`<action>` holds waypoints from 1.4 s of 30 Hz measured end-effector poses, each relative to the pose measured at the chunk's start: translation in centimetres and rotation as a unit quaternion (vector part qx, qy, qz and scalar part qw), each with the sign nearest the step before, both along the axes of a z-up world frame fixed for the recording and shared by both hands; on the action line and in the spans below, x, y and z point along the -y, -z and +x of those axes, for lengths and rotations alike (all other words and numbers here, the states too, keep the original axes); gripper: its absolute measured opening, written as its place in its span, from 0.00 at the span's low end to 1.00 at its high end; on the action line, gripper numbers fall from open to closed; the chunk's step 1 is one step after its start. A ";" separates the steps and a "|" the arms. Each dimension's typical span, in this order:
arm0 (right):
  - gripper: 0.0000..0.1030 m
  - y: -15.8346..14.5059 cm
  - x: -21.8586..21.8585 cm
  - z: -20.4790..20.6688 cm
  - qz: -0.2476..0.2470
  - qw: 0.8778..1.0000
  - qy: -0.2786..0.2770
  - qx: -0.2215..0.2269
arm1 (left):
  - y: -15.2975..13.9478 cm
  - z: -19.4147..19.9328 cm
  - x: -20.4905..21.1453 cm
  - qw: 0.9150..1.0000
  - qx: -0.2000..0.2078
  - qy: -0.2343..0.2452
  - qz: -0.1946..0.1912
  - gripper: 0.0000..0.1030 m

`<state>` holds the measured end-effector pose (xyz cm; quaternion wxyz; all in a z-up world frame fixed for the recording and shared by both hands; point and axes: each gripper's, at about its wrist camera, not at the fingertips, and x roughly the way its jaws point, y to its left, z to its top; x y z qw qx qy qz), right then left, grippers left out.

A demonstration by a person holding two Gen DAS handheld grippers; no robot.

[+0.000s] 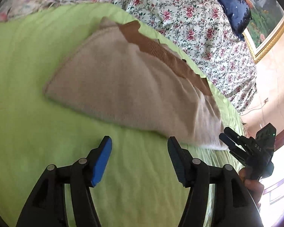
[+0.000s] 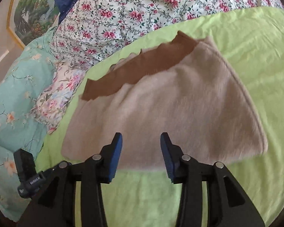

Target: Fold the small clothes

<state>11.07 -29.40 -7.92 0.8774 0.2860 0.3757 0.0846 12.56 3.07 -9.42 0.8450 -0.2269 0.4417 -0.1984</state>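
A small beige fuzzy skirt (image 1: 123, 87) with a brown ribbed waistband (image 1: 161, 53) lies flat on the green sheet (image 1: 28, 75). My left gripper (image 1: 140, 141) is open and empty, hovering over the sheet just short of the skirt's near hem. In the right wrist view the skirt (image 2: 170, 109) and its waistband (image 2: 138, 70) lie ahead. My right gripper (image 2: 141, 138) is open and empty over the skirt's near hem. The right gripper also shows in the left wrist view (image 1: 225, 134) at the skirt's right corner.
A floral quilt (image 1: 189, 19) is bunched along the far side of the sheet. A teal floral blanket (image 2: 13, 98) lies at the left in the right wrist view. A dark blue pillow (image 1: 231, 1) and a framed picture (image 1: 265, 15) stand behind.
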 end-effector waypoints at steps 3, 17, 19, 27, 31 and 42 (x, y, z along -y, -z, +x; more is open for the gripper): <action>0.46 0.2 -0.3 -1.0 0.006 1.000 0.003 -0.004 | 0.2 0.0 0.0 1.000 -0.003 -0.011 -0.012 0.63; 0.51 0.3 -0.1 -1.9 0.009 1.000 0.007 -0.013 | 0.7 8.0 -2.8 0.989 0.001 -0.143 -0.039 0.59; 0.51 0.3 0.2 -1.4 0.009 1.000 0.006 -0.012 | 0.7 9.3 -3.1 0.987 0.005 -0.158 -0.035 0.37; 0.51 -0.2 2.7 1.5 0.001 1.000 0.010 -0.005 | -4.1 10.2 -0.1 0.992 0.079 -0.102 -0.002 0.07; 0.51 -1.0 4.4 3.0 0.020 1.000 0.006 -0.002 | -8.0 9.2 4.6 0.991 0.130 -0.031 0.001 0.07; 0.60 -1.6 5.8 8.3 0.129 0.990 -0.055 -0.013 | -6.2 7.5 20.2 0.975 0.147 0.158 0.058 0.07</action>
